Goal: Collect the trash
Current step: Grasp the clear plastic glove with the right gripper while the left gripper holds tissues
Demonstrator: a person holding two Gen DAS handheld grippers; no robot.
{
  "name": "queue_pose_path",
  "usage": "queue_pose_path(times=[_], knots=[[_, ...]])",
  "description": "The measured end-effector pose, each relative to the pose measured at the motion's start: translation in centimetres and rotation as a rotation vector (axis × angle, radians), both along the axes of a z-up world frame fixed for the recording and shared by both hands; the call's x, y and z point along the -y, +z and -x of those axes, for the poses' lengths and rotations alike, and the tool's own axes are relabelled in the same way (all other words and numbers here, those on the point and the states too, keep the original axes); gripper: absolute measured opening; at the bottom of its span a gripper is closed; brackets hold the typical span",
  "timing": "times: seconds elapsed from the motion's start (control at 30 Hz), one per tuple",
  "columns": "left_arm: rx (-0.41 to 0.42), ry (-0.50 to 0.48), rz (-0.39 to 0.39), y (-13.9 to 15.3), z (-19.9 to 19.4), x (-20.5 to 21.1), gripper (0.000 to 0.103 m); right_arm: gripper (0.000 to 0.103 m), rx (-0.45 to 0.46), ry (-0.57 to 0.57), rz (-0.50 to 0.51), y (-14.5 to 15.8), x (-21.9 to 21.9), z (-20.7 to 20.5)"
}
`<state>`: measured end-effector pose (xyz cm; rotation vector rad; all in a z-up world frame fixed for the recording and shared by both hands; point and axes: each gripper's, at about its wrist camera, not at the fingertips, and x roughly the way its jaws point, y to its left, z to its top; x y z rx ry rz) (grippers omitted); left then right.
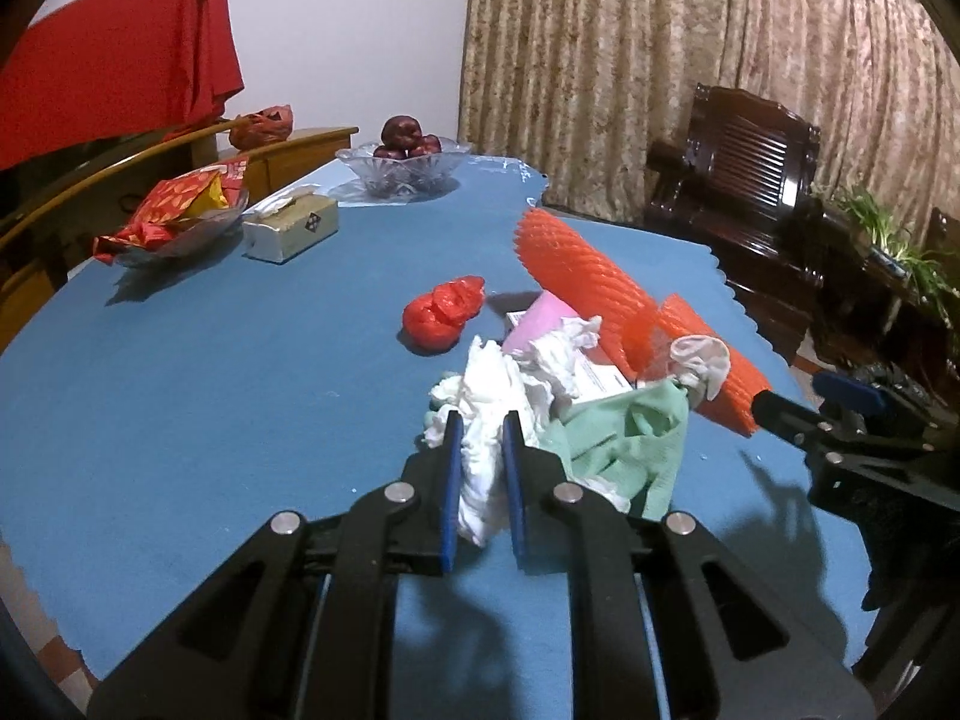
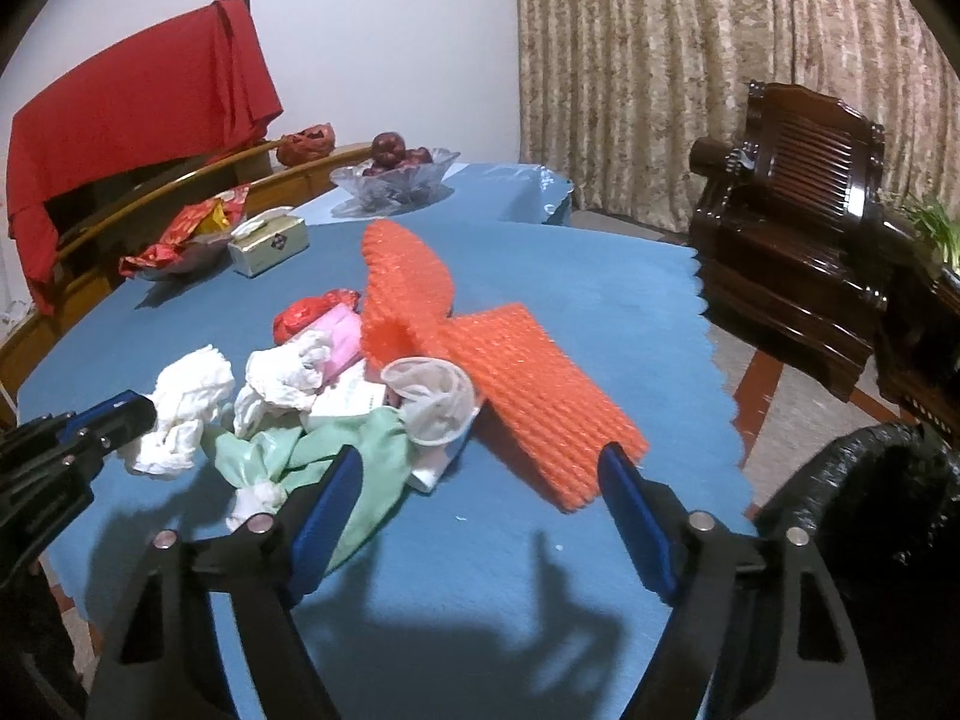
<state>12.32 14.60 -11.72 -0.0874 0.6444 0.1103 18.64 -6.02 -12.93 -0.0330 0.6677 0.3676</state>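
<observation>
the crumpled white tissue [image 1: 486,450] sits pinched between the blue pads of the left gripper [image 1: 483,429], at about 6 o'clock of the litter pile on the blue tablecloth [image 1: 210,420]; whether it is lifted clear of the cloth is hard to judge from this angle. just at its 3 o'clock lies a pale green cloth [image 1: 636,438], touching it, with a second white tissue wad [image 1: 561,354] and some printed paper [image 1: 600,378] behind. a pink packet [image 1: 537,318] lies at 12 o'clock of the pile, and a knotted red plastic bag [image 1: 444,315] is near it at 11 o'clock. two pieces of orange foam netting [image 2: 528,402] stretch across the far right of the pile, a clear plastic cup [image 2: 429,399] resting against them. the right gripper [image 2: 480,468] has its jaws spread wide, nothing between them, one finger over the green cloth and the other beside the netting's near end. farther off, at 10 o'clock, stand a tissue box [image 1: 291,225], a dish of red wrappers [image 1: 174,219] and a glass bowl of fruit [image 1: 403,163]. a black bin bag [image 2: 870,516] shows at the table's right edge.
</observation>
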Motion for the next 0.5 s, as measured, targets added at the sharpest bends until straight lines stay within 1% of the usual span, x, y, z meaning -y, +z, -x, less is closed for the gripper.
queue_pose_path(times=[0.13, 0.23, 0.33, 0.43, 0.47, 0.5], knots=[[-0.005, 0.009, 0.000, -0.4, 0.0, -0.6, 0.012, 0.073, -0.012, 0.023, 0.017, -0.7, -1.3, 0.0], [-0.010, 0.013, 0.009, -0.6, -0.1, -1.0, 0.012, 0.072, -0.017, 0.017, 0.025, -1.1, -1.8, -0.6], [0.005, 0.008, 0.009, -0.4, -0.3, -1.1, 0.012, 0.071, -0.017, 0.013, 0.032, -1.2, -2.1, -1.3], [0.008, 0.007, 0.025, -0.3, -0.7, -1.2, 0.012, 0.069, -0.019, 0.010, 0.031, -1.3, -2.2, -2.2], [0.008, 0.006, 0.027, -0.3, -0.9, -1.2, 0.012, 0.069, -0.021, 0.012, 0.030, -1.4, -2.3, -2.4], [0.007, 0.005, 0.028, -0.4, -1.1, -1.1, 0.012, 0.065, -0.025, 0.017, 0.030, -1.5, -2.2, -2.6]])
